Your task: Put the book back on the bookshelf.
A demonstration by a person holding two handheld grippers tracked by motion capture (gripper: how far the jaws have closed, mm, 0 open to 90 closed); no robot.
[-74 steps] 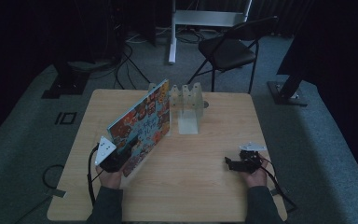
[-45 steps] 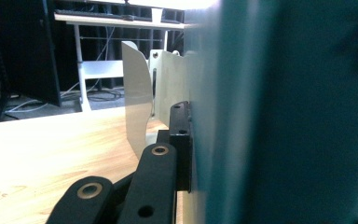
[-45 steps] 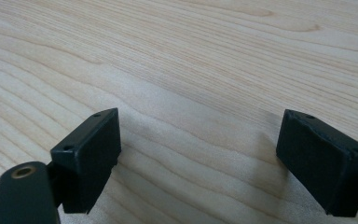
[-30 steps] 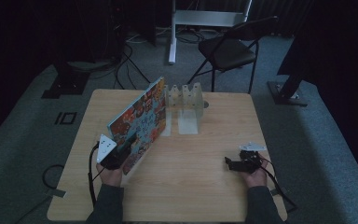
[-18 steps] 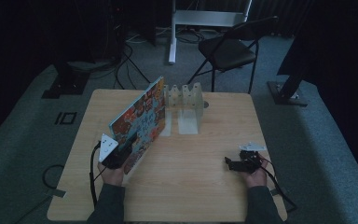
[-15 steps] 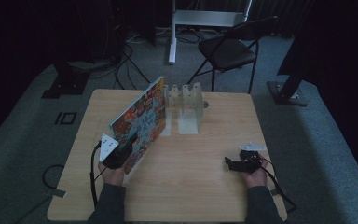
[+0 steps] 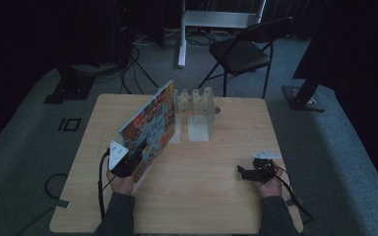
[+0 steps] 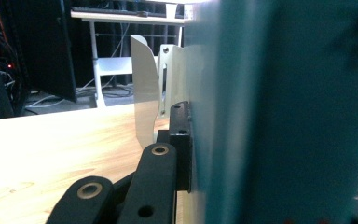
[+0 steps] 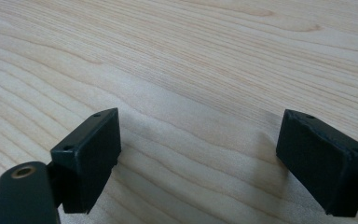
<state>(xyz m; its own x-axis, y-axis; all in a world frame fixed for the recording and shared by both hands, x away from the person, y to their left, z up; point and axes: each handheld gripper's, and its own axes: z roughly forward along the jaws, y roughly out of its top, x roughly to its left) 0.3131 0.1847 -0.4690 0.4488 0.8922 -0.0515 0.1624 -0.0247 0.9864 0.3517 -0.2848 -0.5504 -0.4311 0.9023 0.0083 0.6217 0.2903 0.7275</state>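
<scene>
The left tongs (image 7: pixel 137 156) are clamping the near end of a book (image 7: pixel 150 125), which is standing tilted on its long edge on the left half of the tabletop (image 7: pixel 216 206), its colourful cover facing up and to the right and its far corner reaching toward a clear slotted rack (image 7: pixel 194 105) near the far edge. In the left gripper view the black jaw is pressing flat against the book's (image 8: pixel 279 116) pale side, with a rack divider (image 8: pixel 145 98) standing just beyond. The right tongs (image 7: pixel 240 172) are resting released near the right front of the tabletop, well apart from the book; in the right gripper view the jaws are standing wide with bare wood (image 9: pixel 191 60) between them. The book is looking like a thin, stiff hardcover: fairly light, but long, so a grip at one end is leaving the far end free to swing or sag. Its glossy cover is probably slick under the pads, so a firm pinch near the lower edge, close to the spine, seems safest. Steering it into a rack slot is likely calling for keeping it upright and square to the dividers, since the rack looks light enough to slide if nudged.
</scene>
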